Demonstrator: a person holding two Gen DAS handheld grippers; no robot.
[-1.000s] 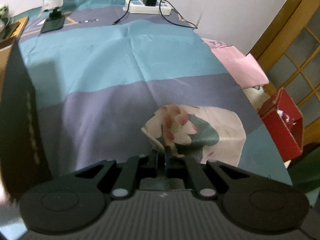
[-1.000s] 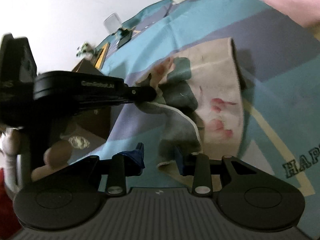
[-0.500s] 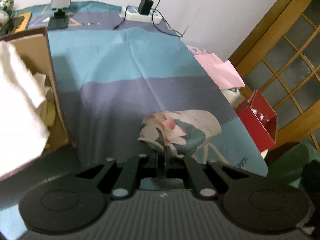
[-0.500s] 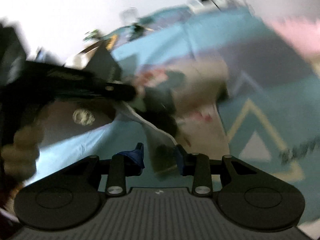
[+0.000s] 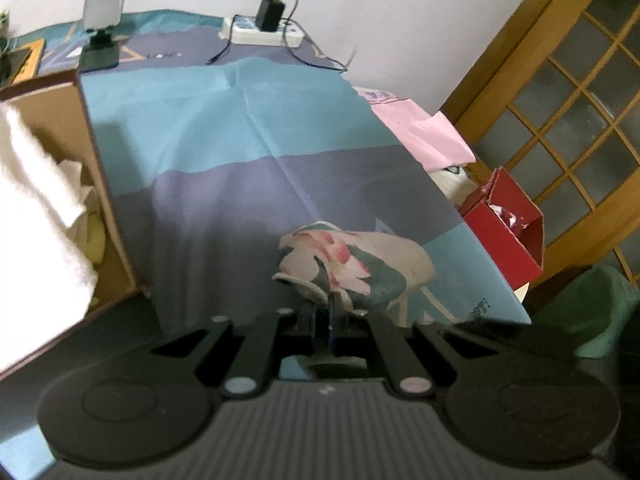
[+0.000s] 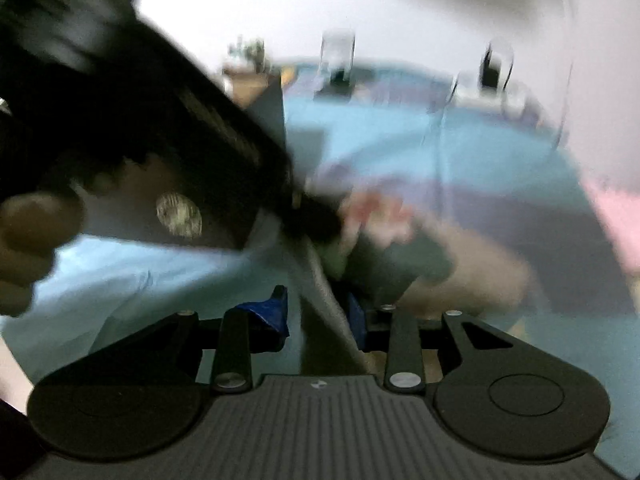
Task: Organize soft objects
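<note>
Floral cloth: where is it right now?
The floral cloth hangs from the shut left gripper in the left wrist view, above the striped bedspread, right of the cardboard box.

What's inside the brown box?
The brown box has a big white towel draped in it, with something pale yellow tucked beside it. The towel covers the rest, so the bottom of the box is hidden.

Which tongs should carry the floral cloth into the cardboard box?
Left, probably. The left tongs are shut on the floral cloth, and the cardboard box sits on their left. The right view is blurred.
</note>
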